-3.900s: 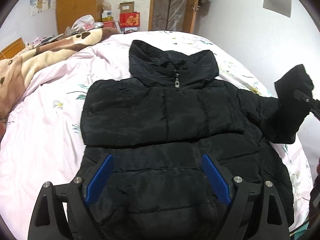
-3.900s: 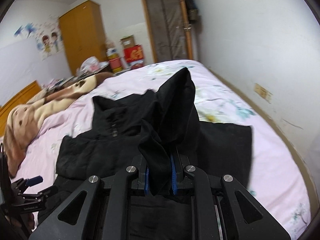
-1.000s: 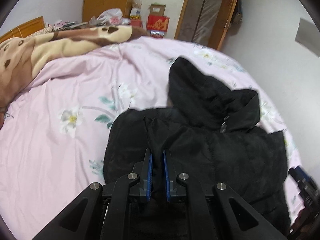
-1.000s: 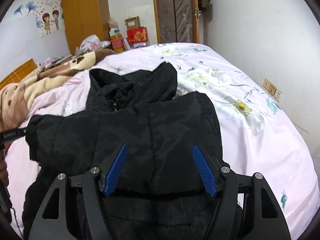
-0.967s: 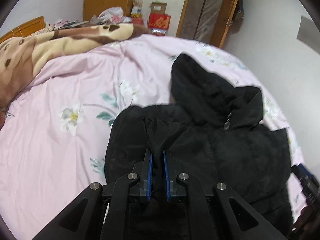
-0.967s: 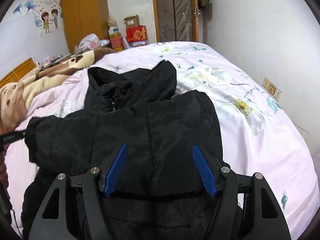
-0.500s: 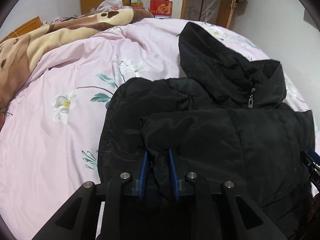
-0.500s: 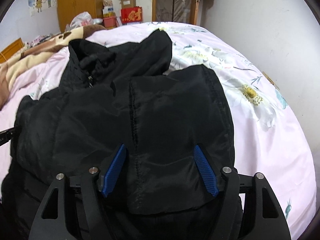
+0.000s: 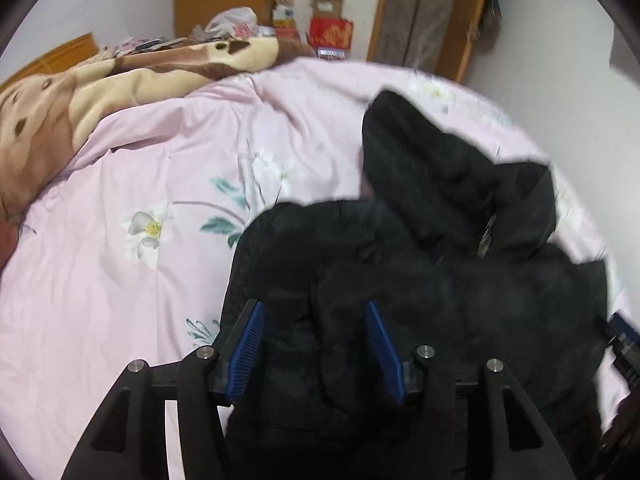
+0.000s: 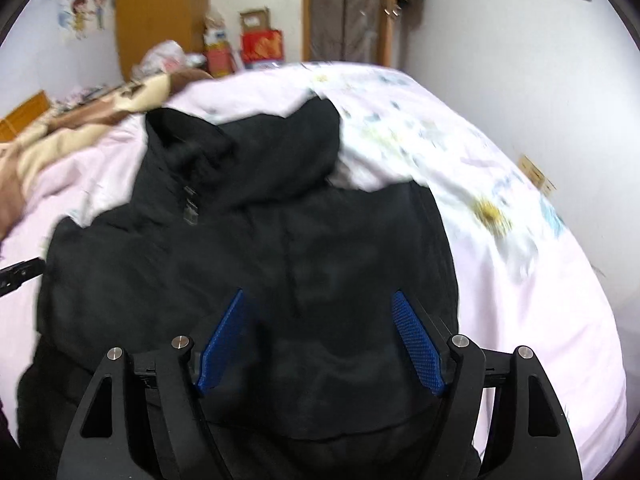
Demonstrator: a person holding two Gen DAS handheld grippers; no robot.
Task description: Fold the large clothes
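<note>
- A black padded jacket (image 9: 460,288) is seen lying on the pink floral bed (image 9: 120,280), hood (image 9: 420,160) pointing toward the far end of the bed, hem toward the near edge where both tools are held.
- Both sleeves are folded in across the chest; the body is left as a narrower block, its long axis running from the near edge to the far end.
- The left gripper (image 9: 316,340) is held over the jacket's left border, its blue fingers (image 9: 250,344) spread apart with nothing pinched between them; padded fabric lies under the gap.
- The right gripper (image 10: 320,336) is poised over the folded-in right sleeve, fingers (image 10: 418,340) spread wide and gripping nothing; cloth lies beneath the gap.
- The key relation: the jacket stretches straight ahead of both pairs of fingers, hood farthest away, hem nearest and largely hidden below the tool bodies.
- The remaining step is judged to be a fold across the long axis, hem brought up toward the collar (image 10: 192,196) or hood brought down.
- Neither hand is clearly nearer; the two are placed side by side, left at the left border, right at the right.
- The hem corners would have to be pinched from below the present view; their exact place cannot be told.
- A brown blanket (image 9: 100,92) is heaped at the far left corner of the bed, well apart from the jacket.
- Both views are blurred.
</note>
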